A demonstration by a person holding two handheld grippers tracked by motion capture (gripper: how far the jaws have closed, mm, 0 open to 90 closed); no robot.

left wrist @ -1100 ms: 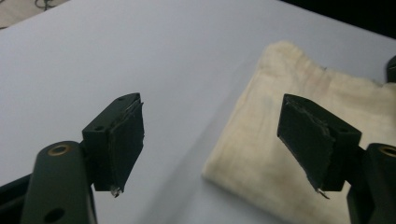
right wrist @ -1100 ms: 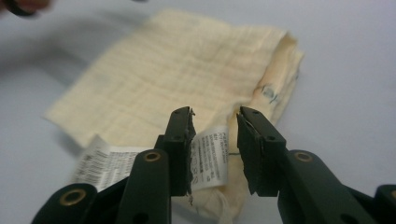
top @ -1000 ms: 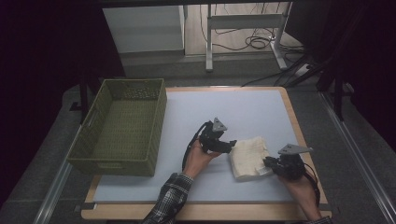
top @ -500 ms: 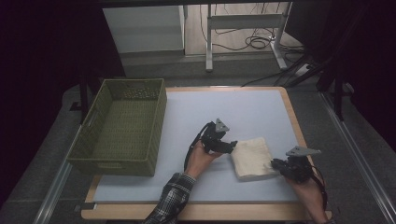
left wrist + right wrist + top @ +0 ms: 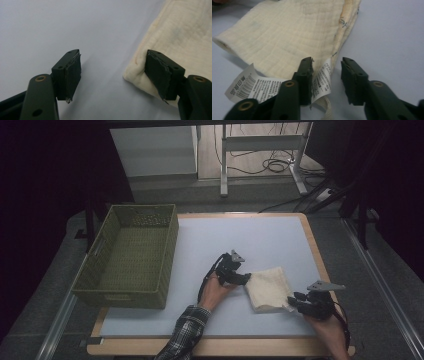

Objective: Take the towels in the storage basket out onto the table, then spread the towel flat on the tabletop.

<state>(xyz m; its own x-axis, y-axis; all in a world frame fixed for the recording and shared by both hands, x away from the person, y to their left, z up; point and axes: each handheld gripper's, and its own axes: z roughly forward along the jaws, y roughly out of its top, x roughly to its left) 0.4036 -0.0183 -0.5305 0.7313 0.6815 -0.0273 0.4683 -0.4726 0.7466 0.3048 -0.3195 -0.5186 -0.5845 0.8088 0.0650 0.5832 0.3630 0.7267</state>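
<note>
A folded cream cloth [image 5: 268,289] lies flat on the pale blue mat [image 5: 250,235]. My left gripper [image 5: 246,278] sits at the cloth's left edge. In the left gripper view its jaws stand apart and have just been closing a little; one pad [image 5: 160,72] lies over the corner of the cloth [image 5: 180,32], the other on bare mat. My right gripper [image 5: 295,301] is at the cloth's near right corner. Its jaws have just been opening, and a white care label [image 5: 323,80] hangs loose between them, with the cloth [image 5: 287,32] beyond.
A green woven basket [image 5: 169,245] stands on the left part of the table. The table's wooden edge [image 5: 320,265] runs just right of the cloth. A second printed label [image 5: 254,86] lies on the mat beside my right gripper.
My right gripper's jaws have come apart off the cloth's corner and the hand has drawn slightly toward the near edge. The cloth has settled flatter. The left hand has stayed in place.
</note>
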